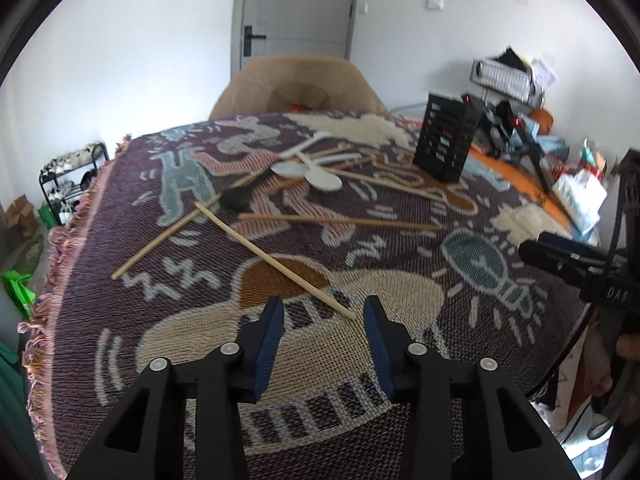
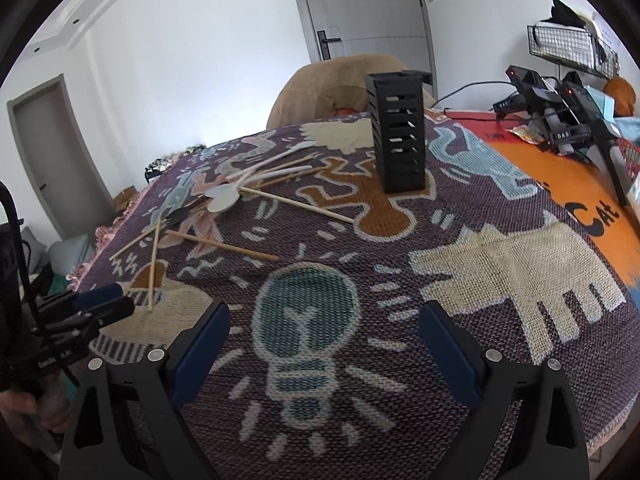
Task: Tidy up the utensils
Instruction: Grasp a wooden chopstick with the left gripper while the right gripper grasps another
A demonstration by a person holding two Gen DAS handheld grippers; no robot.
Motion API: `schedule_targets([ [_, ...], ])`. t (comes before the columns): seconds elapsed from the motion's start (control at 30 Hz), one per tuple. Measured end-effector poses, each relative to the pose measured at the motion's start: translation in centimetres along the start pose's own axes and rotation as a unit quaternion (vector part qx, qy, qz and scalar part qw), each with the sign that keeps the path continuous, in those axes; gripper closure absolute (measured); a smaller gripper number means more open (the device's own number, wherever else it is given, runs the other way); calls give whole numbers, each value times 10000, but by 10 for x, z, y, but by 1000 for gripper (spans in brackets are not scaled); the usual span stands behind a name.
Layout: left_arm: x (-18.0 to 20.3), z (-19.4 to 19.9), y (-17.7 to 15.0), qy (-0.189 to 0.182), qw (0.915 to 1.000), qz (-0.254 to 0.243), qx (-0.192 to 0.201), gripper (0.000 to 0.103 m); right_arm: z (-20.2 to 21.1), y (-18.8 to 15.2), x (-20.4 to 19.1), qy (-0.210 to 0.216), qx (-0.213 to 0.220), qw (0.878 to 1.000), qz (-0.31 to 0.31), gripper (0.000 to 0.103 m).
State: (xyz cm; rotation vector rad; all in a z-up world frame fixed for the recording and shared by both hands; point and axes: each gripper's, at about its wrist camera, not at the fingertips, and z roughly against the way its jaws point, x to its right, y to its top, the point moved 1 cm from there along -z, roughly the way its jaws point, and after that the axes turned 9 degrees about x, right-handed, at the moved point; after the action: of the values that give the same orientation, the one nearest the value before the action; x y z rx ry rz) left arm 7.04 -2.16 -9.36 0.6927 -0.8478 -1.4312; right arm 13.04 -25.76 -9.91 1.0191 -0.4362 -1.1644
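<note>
Chopstick (image 1: 276, 259) tip between left gripper (image 1: 324, 312) jaws

White walls, a grey door (image 1: 296, 12), a tan chair (image 1: 298, 84) behind the table.

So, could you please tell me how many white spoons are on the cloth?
2: the left white spoon and the right white spoon lie side by side, left of the black holder. Another may hide beneath them.

Table (image 2: 580, 216) under patterned woven cloth (image 2: 400, 264) – on cloth: scattered wooden chopsticks (image 1: 276, 262), white spoons (image 1: 320, 178), black slotted holder (image 2: 398, 136) upright, far right.
</note>
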Motion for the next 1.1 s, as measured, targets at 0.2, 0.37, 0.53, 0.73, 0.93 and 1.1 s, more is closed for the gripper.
schedule_targets([
  [0.2,12,-20,-3,86,9995,-160,-257,63,-4,-2,8,23,-26,9999,-111,8],
  [0.37,17,-34,-5,283,9984,-193,-459,63,-8,1,7,88,-35,9998,-160,8],
  [0.53,18,-35,-6,439,9979,-225,-417,76,-18,7,-5,279,-139,9995,-71,9],
  [0.73,1,-25,-9,467,9982,28,-385,94,-44,13,-20,502,-465,9976,65,33],
  [0.93,-24,-10,-13,611,9972,351,-244,97,-71,19,-28,631,-753,9951,137,54],
  [1.1,-43,5,-10,692,9961,556,-14,99,-86,26,-34,626,-835,9944,191,55],
])
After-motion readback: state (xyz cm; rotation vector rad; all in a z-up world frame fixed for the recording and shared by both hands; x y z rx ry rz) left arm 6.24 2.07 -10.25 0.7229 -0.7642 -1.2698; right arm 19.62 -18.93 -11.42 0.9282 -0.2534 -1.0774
